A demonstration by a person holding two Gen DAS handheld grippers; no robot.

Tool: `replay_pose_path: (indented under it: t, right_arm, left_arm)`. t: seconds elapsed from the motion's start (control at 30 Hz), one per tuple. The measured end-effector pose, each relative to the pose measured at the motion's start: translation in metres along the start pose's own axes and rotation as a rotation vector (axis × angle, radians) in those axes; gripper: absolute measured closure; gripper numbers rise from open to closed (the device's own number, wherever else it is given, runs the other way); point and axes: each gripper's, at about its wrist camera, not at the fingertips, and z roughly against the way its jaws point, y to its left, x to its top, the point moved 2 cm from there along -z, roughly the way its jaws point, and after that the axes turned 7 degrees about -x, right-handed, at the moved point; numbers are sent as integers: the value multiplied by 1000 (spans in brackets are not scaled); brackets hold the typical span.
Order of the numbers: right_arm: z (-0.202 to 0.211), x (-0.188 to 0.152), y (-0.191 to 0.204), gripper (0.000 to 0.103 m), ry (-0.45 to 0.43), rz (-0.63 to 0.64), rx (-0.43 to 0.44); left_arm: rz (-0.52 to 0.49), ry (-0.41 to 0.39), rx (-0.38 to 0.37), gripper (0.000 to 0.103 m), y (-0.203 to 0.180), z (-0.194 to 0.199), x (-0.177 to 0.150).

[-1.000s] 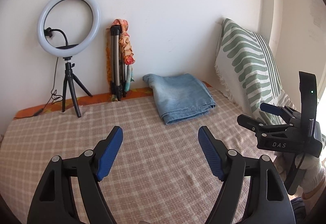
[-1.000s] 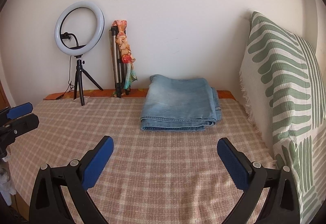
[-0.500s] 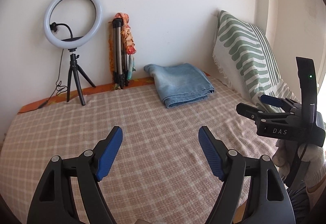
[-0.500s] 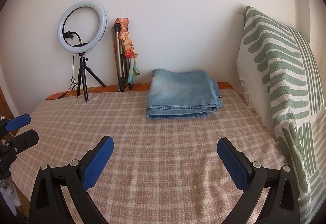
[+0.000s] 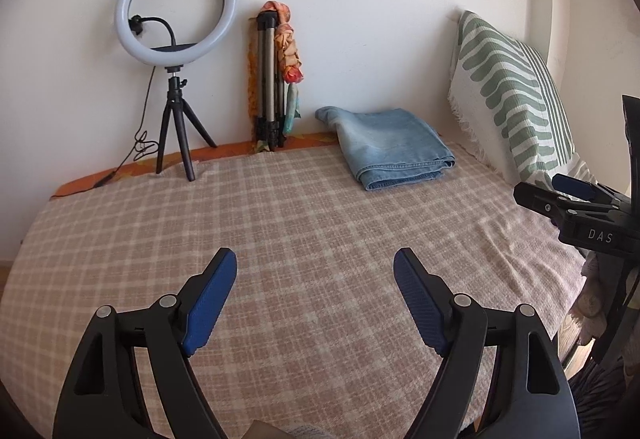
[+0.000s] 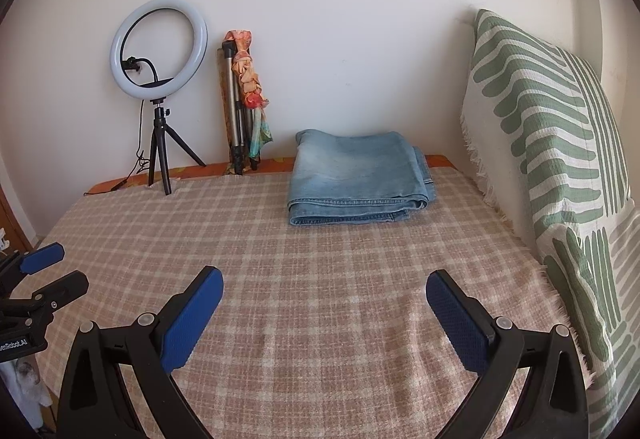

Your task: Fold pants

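Observation:
Light-blue denim pants (image 5: 390, 147) (image 6: 358, 177) lie folded into a flat stack at the far side of the checked bedcover (image 5: 304, 223) (image 6: 320, 271), near the wall. My left gripper (image 5: 315, 259) hovers over the near part of the bed, far from the pants; its jaws are opening and nothing is between them. My right gripper (image 6: 324, 279) is open and empty too, well short of the pants. Each gripper shows at the edge of the other's view: the right gripper (image 5: 576, 195) at the right, the left gripper (image 6: 40, 271) at the left.
A ring light on a small tripod (image 5: 176, 51) (image 6: 160, 87) stands at the back left. A folded tripod with a patterned scarf (image 5: 276, 79) (image 6: 242, 99) leans on the wall. A green-and-white cushion (image 5: 516, 95) (image 6: 560, 159) stands along the right side.
Both grippers have drawn back from the folded pants, which look smaller and farther away now. The left gripper's jaws stand slightly wider. The pants have not moved.

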Motion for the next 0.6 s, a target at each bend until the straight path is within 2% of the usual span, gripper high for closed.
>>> replay_pose_path:
  t: [0.3,0.6]
  right_arm:
    - [4,1,9,0,-34,21,-12]
    - [4,1,10,0,-46,21,-17]
  left_arm:
    - [1,-50,67,21,9,11,2]
    - [-39,-51,70,21,0,9,-1]
